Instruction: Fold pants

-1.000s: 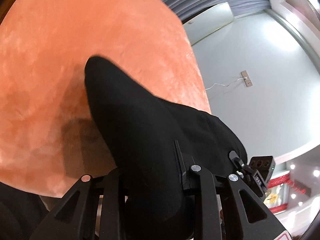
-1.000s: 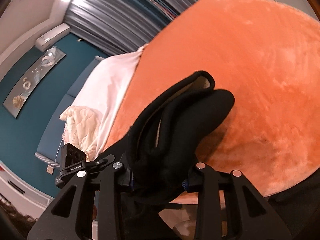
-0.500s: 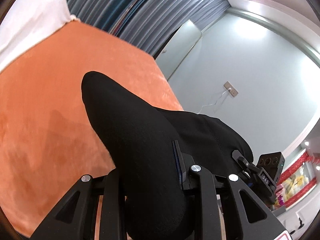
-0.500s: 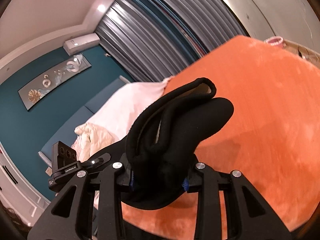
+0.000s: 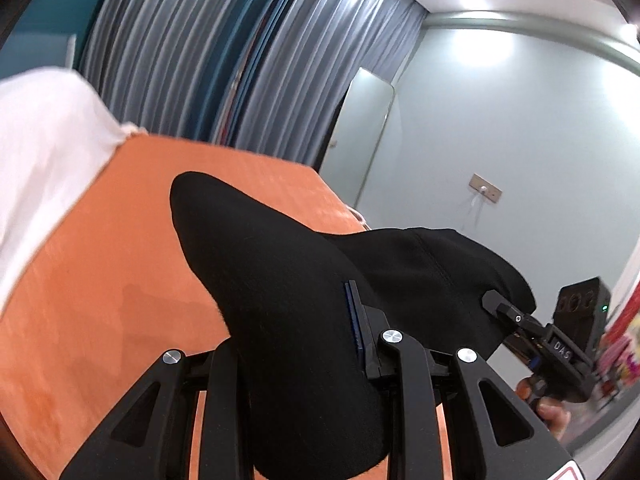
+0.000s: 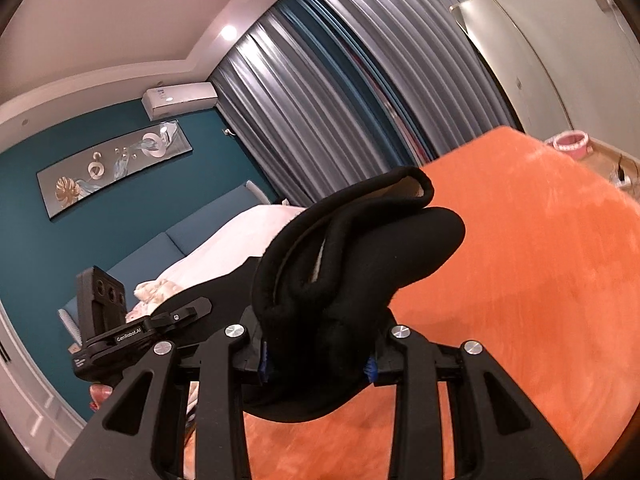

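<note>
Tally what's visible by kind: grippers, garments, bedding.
Grippers: 2, left gripper and right gripper, each shut on the black pants
Garments: 1, the black pants
Bed covers: 2, orange blanket and white sheet
Crumpled cream bedding: 1
Total: 6
</note>
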Demonstrator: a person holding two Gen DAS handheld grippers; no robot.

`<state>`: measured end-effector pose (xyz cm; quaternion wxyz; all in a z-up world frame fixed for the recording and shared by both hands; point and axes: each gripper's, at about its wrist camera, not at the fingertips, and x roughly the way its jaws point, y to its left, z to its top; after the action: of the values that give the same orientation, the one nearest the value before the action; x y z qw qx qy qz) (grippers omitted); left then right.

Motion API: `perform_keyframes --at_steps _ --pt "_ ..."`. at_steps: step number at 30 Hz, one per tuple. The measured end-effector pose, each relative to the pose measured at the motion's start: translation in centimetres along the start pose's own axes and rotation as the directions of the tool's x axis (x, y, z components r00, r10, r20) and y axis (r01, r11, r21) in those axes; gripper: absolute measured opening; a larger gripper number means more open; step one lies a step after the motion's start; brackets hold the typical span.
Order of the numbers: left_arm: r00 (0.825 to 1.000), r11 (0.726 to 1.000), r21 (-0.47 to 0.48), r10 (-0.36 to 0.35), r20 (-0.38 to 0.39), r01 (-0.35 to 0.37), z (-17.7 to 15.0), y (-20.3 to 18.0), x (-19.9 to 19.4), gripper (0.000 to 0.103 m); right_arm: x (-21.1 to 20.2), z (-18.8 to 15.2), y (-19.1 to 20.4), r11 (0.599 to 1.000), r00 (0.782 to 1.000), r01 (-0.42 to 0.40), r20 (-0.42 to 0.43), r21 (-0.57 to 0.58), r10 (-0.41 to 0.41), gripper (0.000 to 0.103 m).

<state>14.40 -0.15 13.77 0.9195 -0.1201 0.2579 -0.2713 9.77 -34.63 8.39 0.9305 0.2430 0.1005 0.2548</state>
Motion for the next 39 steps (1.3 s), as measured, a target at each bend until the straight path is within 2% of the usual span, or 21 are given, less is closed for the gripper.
perform_keyframes --at_steps 10,13,16,19,22,23,25,26,27,29,30,31,32,34,36,37,38,39 --pt "0.992 0.995 0.083 0.04 0.121 -0.051 4.5 1.8 6.4 0.022 6.9 4.3 -3.3 0.997 0.997 -0.009 0.079 -0.074 0.015 0.031" --pt "0.99 0.993 0.094 0.057 0.131 -0.07 5.2 3.3 9.9 0.023 9.4 4.7 -5.7 0.997 0.996 -0.015 0.083 -0.07 0.021 0.031" --pt "0.989 0.991 0.086 0.09 0.121 -0.1 4.7 5.3 13.7 0.023 13.0 4.3 -9.5 0.999 0.999 -0.006 0.045 -0.033 0.007 0.031" --pt "0.992 0.992 0.06 0.108 0.062 -0.112 3.0 8.5 18.9 0.024 17.2 2.2 -14.4 1.0 1.0 0.012 -0.025 0.024 -0.012 0.032" --pt "0.991 0.992 -0.014 0.126 -0.048 -0.127 -0.3 12.5 24.8 0.024 21.1 -1.5 -19.2 0.996 0.992 0.064 -0.113 0.063 -0.056 0.032" --pt "0.987 0.99 -0.028 0.136 -0.084 -0.139 -1.8 13.8 26.5 0.024 22.3 -3.2 -21.0 0.993 0.985 0.096 -0.151 0.071 -0.084 0.032" --pt "0.967 0.981 -0.075 0.161 -0.198 -0.179 -5.5 16.8 30.5 0.025 24.4 -6.8 -24.4 0.981 0.964 0.15 -0.238 0.12 -0.118 0.032" --pt "0.958 0.976 -0.097 0.166 -0.236 -0.193 -7.3 17.9 31.6 0.029 25.1 -8.3 -25.7 0.976 0.954 0.169 -0.272 0.135 -0.127 0.035" --pt "0.958 0.973 -0.11 0.173 -0.23 -0.202 -9.0 18.9 31.9 0.034 25.6 -10.1 -27.2 0.969 0.944 0.178 -0.308 0.17 -0.119 0.045" --pt "0.951 0.958 -0.162 0.195 -0.241 -0.237 -10.3 20.2 30.9 0.069 25.2 -10.1 -29.0 0.942 0.945 0.148 -0.325 0.301 -0.045 0.054" --pt "0.95 0.95 -0.19 0.199 -0.241 -0.247 -10.2 20.7 30.0 0.07 24.3 -9.6 -29.2 0.935 0.943 0.17 -0.328 0.313 -0.062 0.059" --pt "0.95 0.945 -0.204 0.208 -0.233 -0.257 -10.1 20.9 28.9 0.07 23.3 -9.2 -29.0 0.937 0.936 0.216 -0.331 0.274 -0.119 0.068" --pt "0.938 0.933 -0.187 0.263 -0.224 -0.306 -9.5 21.3 27.0 0.07 22.5 -9.0 -28.9 0.939 0.93 0.25 -0.327 0.235 -0.165 0.074" --pt "0.915 0.91 -0.148 0.359 -0.186 -0.387 -8.4 21.1 23.9 0.068 19.1 -8.0 -27.7 0.931 0.925 0.326 -0.26 0.166 -0.277 0.075" --pt "0.878 0.87 -0.132 0.461 -0.13 -0.476 -6.2 20.8 20.9 0.066 16.2 -6.6 -25.6 0.926 0.926 0.361 -0.161 0.115 -0.341 0.064" --pt "0.876 0.865 -0.138 0.471 -0.106 -0.482 -4.9 20.0 19.7 0.066 15.7 -5.7 -24.3 0.936 0.936 0.341 -0.125 0.086 -0.33 0.062" --pt "0.884 0.871 -0.153 0.457 -0.095 -0.466 -3.7 19.4 19.4 0.066 16.1 -4.8 -23.7 0.944 0.942 0.324 -0.109 0.064 -0.316 0.059" --pt "0.901 0.886 -0.165 0.423 -0.091 -0.433 -2.3 18.5 19.6 0.066 17.0 -3.8 -21.7 0.954 0.95 0.3 -0.102 0.021 -0.296 0.056"
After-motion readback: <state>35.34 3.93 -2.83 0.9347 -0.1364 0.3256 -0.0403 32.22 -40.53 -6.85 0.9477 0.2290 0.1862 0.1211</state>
